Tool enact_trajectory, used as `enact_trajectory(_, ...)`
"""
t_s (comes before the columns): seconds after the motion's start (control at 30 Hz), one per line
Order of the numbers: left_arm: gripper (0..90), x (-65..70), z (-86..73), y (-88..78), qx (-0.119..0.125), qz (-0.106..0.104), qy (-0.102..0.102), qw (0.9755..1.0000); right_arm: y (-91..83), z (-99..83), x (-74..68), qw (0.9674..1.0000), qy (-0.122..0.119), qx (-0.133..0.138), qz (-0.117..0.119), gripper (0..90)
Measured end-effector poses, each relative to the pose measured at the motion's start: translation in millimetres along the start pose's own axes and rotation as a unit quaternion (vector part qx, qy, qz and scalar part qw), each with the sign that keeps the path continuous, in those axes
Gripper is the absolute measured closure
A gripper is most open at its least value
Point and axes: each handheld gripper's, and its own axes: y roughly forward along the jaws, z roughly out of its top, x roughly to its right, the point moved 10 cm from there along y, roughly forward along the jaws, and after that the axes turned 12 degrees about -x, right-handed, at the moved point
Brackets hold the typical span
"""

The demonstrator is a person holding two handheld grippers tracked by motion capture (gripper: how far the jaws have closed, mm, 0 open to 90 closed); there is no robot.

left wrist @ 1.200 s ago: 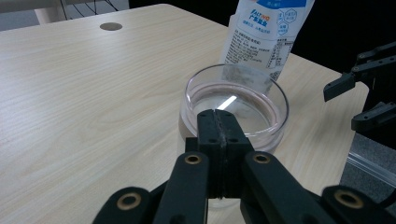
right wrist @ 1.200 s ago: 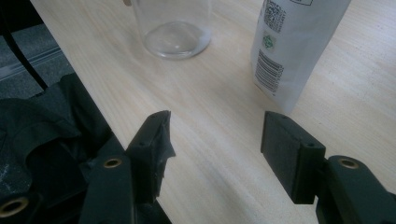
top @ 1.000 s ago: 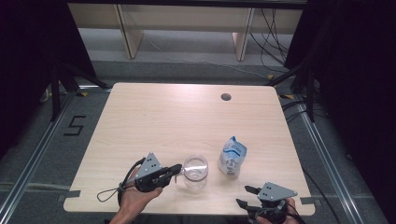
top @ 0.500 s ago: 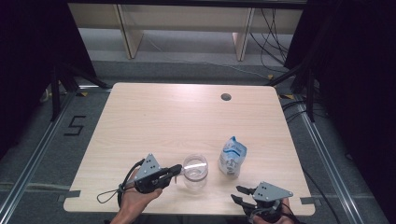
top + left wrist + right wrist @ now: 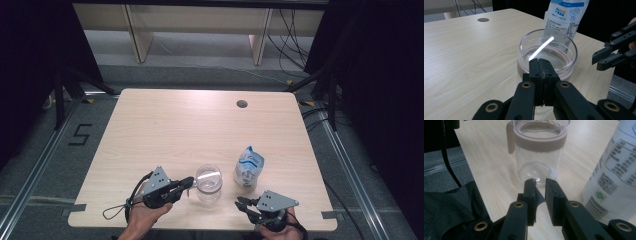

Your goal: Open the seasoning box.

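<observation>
- clear jar [image 5: 208,183] standing upright near the table's [image 5: 200,125] front edge, lid off, looking empty.
- white salt bag [image 5: 248,167] upright just beside it, toward the right edge, apparently unopened.
- left gripper [image 5: 187,183] at the jar's rim, jaws pressed together; whether pinching the rim, cannot tell.
- right gripper [image 5: 241,202] near the front edge, jaws narrowly apart, holding nothing.
- judged early: jar steadied, bag not yet lifted, opening and pouring left.

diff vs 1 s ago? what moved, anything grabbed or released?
Only the right gripper moved: it slid left along the near table edge, toward the clear jar, jaws slightly open, holding nothing. The left gripper stayed put, jaws shut at the jar's near side. Jar and white pouch unmoved.
</observation>
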Motion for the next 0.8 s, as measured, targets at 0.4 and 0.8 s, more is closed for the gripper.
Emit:
enact_trajectory(0.4, 87.8, -1.1, -1.2, -0.7, 0.002, -0.005, 0.001, 1.0, 11.9, 27.4, 3.8, 0.9997, 0.003, 0.025, 0.001, 83.4)
enact_trajectory(0.8, 87.2, -0.3, -2.0, -0.7, 0.005, -0.007, -0.011, 0.9999, 21.3, 51.3, 8.6, 0.9992, 0.0, 0.04, 0.009, 87.4)
